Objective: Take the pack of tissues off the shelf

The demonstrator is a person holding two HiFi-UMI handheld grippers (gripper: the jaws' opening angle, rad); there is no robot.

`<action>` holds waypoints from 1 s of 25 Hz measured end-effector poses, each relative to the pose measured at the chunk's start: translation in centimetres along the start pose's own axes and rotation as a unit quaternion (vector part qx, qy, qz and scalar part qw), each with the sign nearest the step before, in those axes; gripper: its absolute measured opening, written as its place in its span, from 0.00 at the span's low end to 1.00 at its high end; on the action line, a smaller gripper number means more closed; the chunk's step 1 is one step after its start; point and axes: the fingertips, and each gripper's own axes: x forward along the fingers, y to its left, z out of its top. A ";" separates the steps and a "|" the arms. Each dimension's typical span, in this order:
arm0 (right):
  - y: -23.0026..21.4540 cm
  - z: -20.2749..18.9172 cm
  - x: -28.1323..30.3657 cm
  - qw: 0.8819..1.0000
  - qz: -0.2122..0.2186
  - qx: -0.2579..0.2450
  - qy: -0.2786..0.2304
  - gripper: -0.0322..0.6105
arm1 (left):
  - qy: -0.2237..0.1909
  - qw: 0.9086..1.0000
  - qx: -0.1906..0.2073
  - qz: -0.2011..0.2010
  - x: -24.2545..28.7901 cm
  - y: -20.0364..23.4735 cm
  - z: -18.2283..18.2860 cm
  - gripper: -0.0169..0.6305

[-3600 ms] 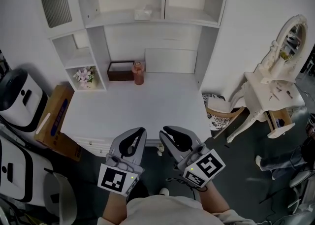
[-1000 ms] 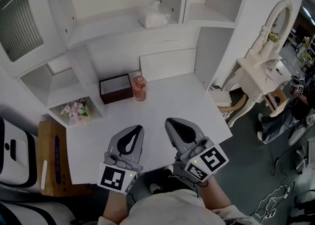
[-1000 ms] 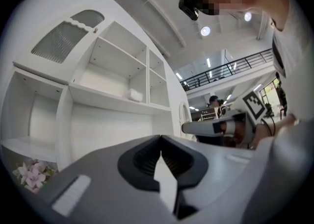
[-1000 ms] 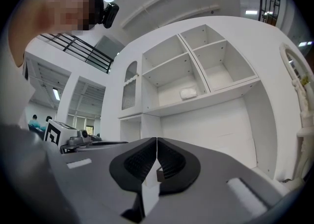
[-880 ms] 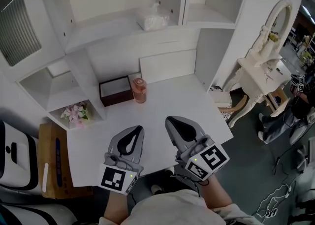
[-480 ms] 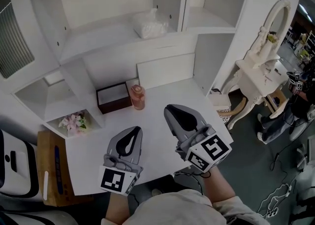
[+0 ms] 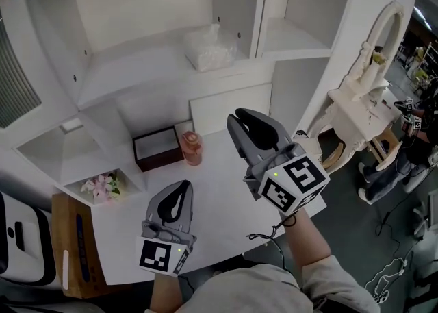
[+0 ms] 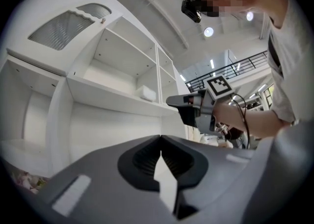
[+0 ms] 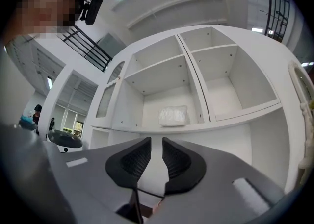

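White shelving unit (image 7: pixel 236 3) above white tabletop (image 7: pixel 215 202). Right claw (image 7: pixel 239 114) held high, jaws slightly parted, just been opening, nothing between them. It points at pack of tissues (image 7: pixel 209 48), well apart, lying on upper shelf (image 7: pixel 137 75) near divider. Left claw (image 7: pixel 183 183) low over tabletop, clenched, empty. Far side: brown box (image 7: pixel 157 147), pink jar (image 7: pixel 192 148) just right of it.

Clear-wrapped pack of tissues (image 7: pixel 211 48) on the white cabinet's upper shelf (image 7: pixel 137 72), dark rectangular box (image 7: pixel 159 148) just left of pink jar (image 7: pixel 192 148) on white desk (image 7: pixel 219 202) below, pink flowers (image 7: pixel 100 186) in lower-left cubby.
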 end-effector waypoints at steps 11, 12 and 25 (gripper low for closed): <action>-3.6 3.5 5.3 1.000 -0.007 0.014 -0.025 0.31 | 0.004 0.999 0.004 0.036 0.3 2.5 0.3 0.03; -3.8 3.5 5.5 1.000 -0.007 0.014 -0.024 0.33 | 0.004 0.999 0.005 0.037 0.3 2.6 0.3 0.03; -3.5 4.3 8.6 0.999 -0.026 0.003 -0.037 0.60 | 0.012 0.998 0.011 0.068 -0.6 3.8 0.3 0.03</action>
